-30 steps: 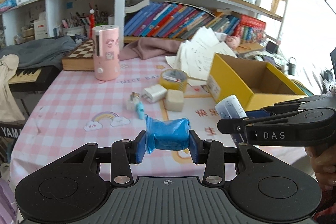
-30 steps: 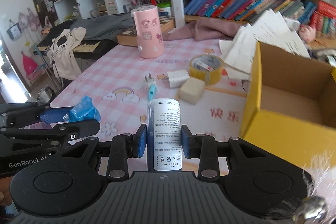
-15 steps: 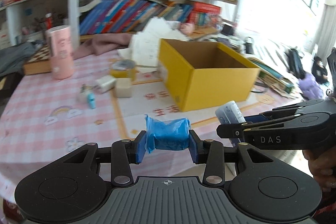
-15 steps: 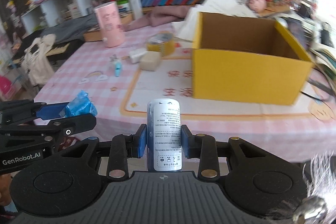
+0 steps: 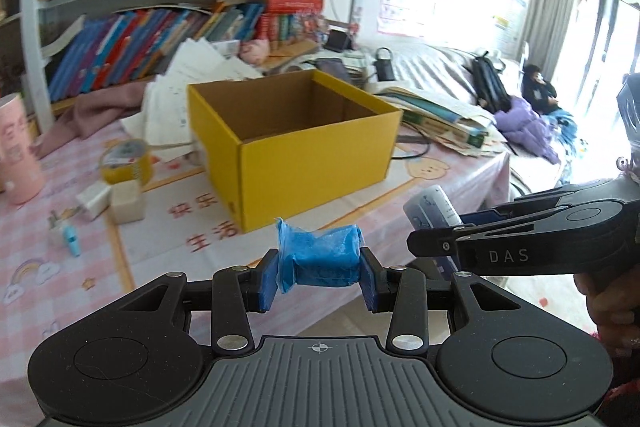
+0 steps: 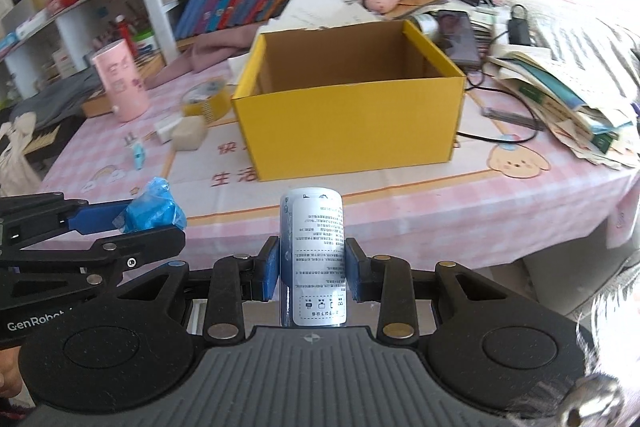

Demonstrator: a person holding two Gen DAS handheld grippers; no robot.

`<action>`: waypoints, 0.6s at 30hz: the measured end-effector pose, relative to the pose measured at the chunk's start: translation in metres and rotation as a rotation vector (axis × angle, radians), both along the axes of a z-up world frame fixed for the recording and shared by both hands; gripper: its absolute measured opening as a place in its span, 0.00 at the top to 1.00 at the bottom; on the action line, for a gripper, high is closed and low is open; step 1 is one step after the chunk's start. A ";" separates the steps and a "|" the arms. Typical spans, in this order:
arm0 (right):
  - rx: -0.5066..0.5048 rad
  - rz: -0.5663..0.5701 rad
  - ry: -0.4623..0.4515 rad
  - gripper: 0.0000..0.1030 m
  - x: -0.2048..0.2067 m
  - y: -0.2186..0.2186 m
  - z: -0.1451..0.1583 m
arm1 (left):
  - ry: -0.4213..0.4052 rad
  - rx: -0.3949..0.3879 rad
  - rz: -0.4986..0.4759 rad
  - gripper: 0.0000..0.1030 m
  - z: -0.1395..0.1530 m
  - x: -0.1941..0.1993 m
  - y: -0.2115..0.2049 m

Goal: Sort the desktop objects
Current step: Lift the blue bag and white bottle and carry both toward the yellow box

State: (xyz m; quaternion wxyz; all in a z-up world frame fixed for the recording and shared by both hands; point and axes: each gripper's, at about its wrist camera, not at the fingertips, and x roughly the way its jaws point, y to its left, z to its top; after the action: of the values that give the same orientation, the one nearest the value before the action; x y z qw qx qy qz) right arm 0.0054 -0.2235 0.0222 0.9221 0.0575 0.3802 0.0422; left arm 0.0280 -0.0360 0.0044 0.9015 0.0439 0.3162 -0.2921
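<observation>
Pink checkered tabletop (image 6: 420, 203) carries a yellow box (image 6: 352, 123) mid-table, nothing visible inside it. Left gripper (image 5: 319, 269) pinches a blue wrapped packet (image 5: 320, 257), right gripper (image 6: 312, 269) pinches a white labelled can (image 6: 314, 255), both off the near edge.

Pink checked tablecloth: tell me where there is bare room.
Free: the pink checked tablecloth between the yellow cardboard box and the near edge. Crowded: left of the box around the yellow tape roll, right with stacked papers.
</observation>
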 end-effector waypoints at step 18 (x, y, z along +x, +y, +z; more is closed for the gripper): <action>-0.002 -0.039 0.011 0.70 0.021 -0.014 0.002 | 0.000 0.004 -0.037 0.62 0.001 0.023 -0.013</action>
State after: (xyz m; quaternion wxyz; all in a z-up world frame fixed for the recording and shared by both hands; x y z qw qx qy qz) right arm 0.0266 -0.2371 0.0244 0.9208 0.0643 0.3840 0.0238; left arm 0.0507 -0.0490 0.0053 0.8959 0.0518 0.3159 -0.3081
